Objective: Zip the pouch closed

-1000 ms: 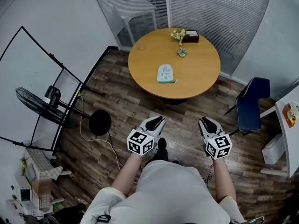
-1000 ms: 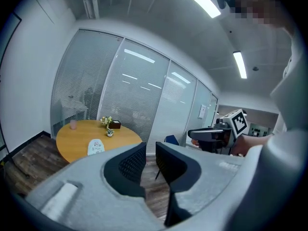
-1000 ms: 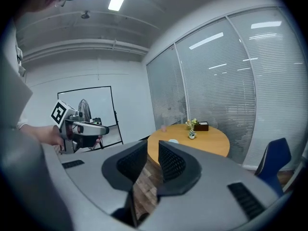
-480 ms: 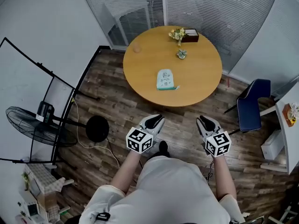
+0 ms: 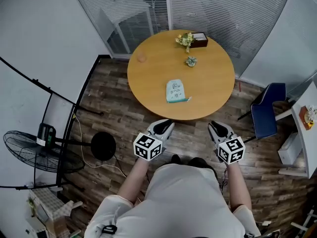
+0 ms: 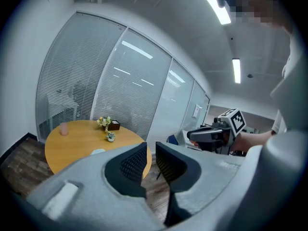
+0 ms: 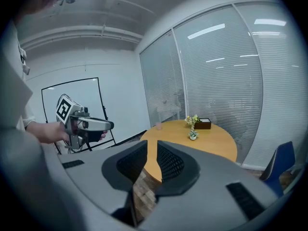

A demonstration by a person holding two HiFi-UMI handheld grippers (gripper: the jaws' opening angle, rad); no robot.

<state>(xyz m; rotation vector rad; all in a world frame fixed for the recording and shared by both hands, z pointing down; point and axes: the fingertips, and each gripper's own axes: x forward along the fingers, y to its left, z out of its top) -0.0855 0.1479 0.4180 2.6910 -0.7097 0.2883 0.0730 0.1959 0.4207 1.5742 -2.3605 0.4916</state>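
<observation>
The pouch (image 5: 175,90) lies flat on the round table (image 5: 148,78), near the edge that faces the person and well apart from both grippers. It is judged to be light and soft, so it may slide on the smooth wood and buckle when the zip is pulled; it is therefore advised that one end of the zip line be pinched by one gripper while the slider tab is taken by the other. The tab is too small to be made out. A thin teal strip (image 5: 183,100) is seen along the near edge of the pouch; whether it is the zip or a separate thing cannot be told.

The left gripper (image 5: 164,124) and the right gripper (image 5: 216,125) are held side by side over the wooden floor (image 5: 124,118), just before the table edge. In each gripper view the jaws are drawn nearly together, with only a narrow slit left, and nothing is held between them; they must be spread before any hold is taken.

On the far part of the table are seen a pink cup (image 5: 142,58), a bunch of flowers (image 5: 185,38), a dark box (image 5: 200,38) and a small potted plant (image 5: 191,61); all are well apart from the pouch. A blue chair (image 5: 265,110) stands at the right; a fan (image 5: 37,150) and a black round base (image 5: 103,145) stand at the left; none is judged to block the reach.
</observation>
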